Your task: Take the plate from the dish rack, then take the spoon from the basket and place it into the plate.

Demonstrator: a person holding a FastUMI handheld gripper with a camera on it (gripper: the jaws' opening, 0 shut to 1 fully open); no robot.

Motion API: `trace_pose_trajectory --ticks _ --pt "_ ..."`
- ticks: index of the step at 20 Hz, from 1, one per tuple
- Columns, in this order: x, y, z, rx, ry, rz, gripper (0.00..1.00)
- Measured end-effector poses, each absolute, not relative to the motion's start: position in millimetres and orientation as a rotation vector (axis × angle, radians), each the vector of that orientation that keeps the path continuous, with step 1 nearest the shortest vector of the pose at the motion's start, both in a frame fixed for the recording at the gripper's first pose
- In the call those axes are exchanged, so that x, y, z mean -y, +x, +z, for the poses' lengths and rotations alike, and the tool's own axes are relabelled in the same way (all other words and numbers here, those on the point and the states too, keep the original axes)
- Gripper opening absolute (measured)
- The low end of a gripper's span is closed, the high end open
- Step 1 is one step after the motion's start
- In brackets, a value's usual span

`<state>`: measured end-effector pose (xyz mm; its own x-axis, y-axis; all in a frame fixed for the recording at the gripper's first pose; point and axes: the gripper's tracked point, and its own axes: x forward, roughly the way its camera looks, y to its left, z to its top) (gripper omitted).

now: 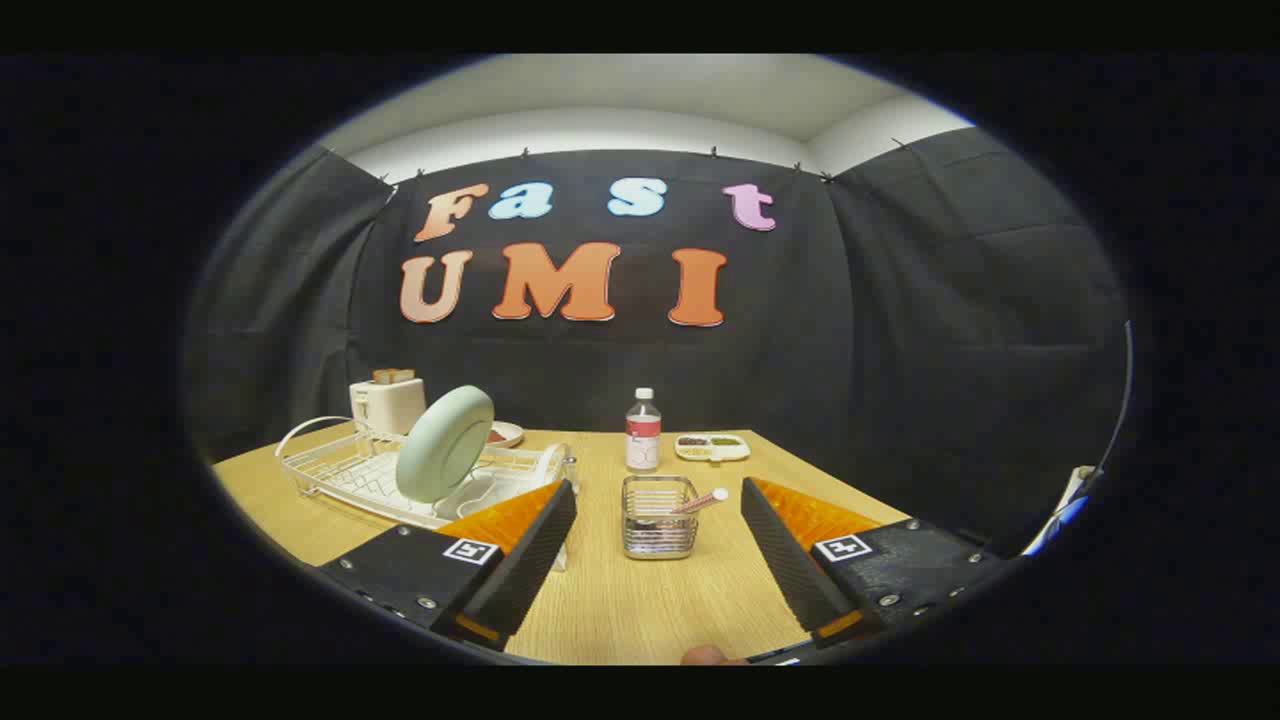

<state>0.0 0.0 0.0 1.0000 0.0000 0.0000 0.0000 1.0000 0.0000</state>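
A pale green plate (445, 443) stands on edge, tilted, in the white wire dish rack (350, 475) to the left beyond my left finger. A small wire basket (659, 516) sits straight ahead on the wooden table (640, 610), in line with the gap between my fingers. A spoon (700, 501) with a pale handle leans out of the basket toward the right. My gripper (658, 490) is open, its two black and orange fingers spread wide with nothing between them, short of the basket.
A white toaster (387, 402) stands behind the rack. A bottle (643, 430) and a divided snack tray (712, 446) sit at the table's far edge, and a small dish (506, 434) lies by the rack. A fingertip (708, 656) shows at the near edge.
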Motion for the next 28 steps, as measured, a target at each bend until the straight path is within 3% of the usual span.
trace_pose_trajectory --ticks 13,28 --pt "27.3 -12.4 3.4 0.032 0.011 -0.080 0.99" --pt "-31.3 6.7 6.1 -0.043 0.037 0.033 0.99"
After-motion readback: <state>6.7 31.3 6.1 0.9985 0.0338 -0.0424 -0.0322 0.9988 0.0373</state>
